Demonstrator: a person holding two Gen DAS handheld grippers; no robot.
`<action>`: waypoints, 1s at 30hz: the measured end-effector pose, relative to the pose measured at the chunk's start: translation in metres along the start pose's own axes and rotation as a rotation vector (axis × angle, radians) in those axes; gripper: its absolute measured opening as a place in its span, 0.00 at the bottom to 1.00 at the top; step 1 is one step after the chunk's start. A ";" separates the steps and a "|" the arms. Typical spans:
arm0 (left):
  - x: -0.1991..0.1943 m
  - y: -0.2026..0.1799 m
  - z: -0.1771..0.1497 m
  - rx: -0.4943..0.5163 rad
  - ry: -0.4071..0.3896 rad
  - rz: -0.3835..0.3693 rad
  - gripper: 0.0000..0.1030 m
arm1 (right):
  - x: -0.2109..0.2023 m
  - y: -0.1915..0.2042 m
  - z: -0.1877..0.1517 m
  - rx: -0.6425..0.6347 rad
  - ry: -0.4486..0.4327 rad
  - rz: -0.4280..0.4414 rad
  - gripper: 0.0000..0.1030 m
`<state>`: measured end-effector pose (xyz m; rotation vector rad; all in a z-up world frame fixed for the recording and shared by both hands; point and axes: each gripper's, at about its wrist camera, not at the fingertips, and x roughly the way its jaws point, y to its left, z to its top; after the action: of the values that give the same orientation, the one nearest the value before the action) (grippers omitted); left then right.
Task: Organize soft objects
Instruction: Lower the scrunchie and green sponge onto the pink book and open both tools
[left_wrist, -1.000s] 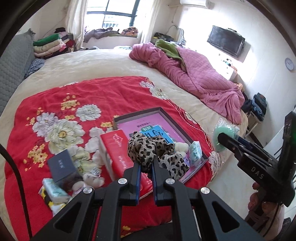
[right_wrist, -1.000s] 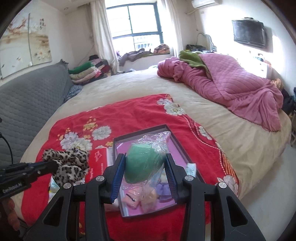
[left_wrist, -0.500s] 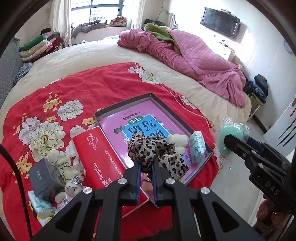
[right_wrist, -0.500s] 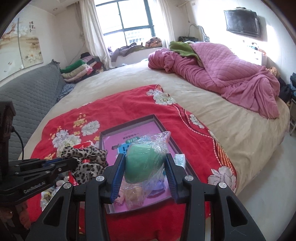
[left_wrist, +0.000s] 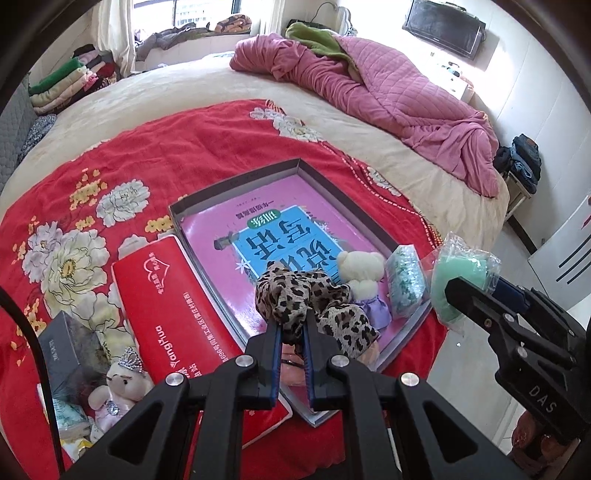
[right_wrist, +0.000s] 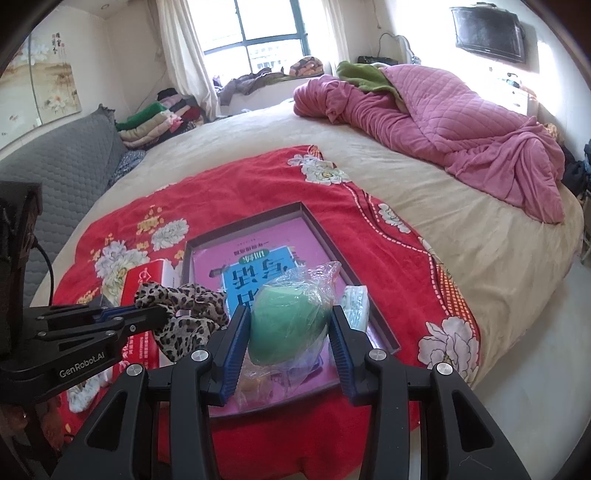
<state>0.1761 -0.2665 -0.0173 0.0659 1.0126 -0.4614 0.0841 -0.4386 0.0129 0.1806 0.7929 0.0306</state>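
Left gripper (left_wrist: 291, 332) nearly closed, pinching a leopard-print cloth (left_wrist: 306, 299); cloth hangs over the near end of the tray (left_wrist: 236, 181). Right gripper (right_wrist: 288, 332) about half open, fingers pressed on both sides of a green soft ball in a clear plastic bag (right_wrist: 291, 325), held above the tray's near right part.

Tray is a shallow dark-rimmed box on a red floral blanket (left_wrist: 92, 184), with a pink and blue book (left_wrist: 280, 229) lying flat inside. In the tray near the right rim: a small cream teddy bear (left_wrist: 360, 273) in a lilac dress, and just right of it a green-white patterned packet (left_wrist: 404, 280) leaning on the rim.

Left of the tray, touching its edge: a red box (left_wrist: 177, 306). Further left near the blanket's near edge: a grey box (left_wrist: 62, 350), a small bear with a crown (left_wrist: 120, 387), and another packet (left_wrist: 70, 421), partly hidden.

Far right on the bed: a bunched pink quilt (right_wrist: 443, 122).
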 end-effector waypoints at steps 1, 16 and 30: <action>0.003 0.000 0.000 0.001 0.005 0.000 0.10 | 0.003 -0.001 0.000 -0.001 0.004 0.000 0.43; 0.042 -0.007 0.005 0.023 0.068 0.002 0.10 | 0.037 -0.004 -0.017 -0.015 0.072 0.011 0.43; 0.062 0.007 0.006 0.002 0.096 0.032 0.11 | 0.066 0.003 -0.030 -0.030 0.143 0.035 0.43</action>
<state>0.2110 -0.2831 -0.0662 0.1062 1.1034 -0.4334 0.1092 -0.4252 -0.0541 0.1655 0.9308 0.0893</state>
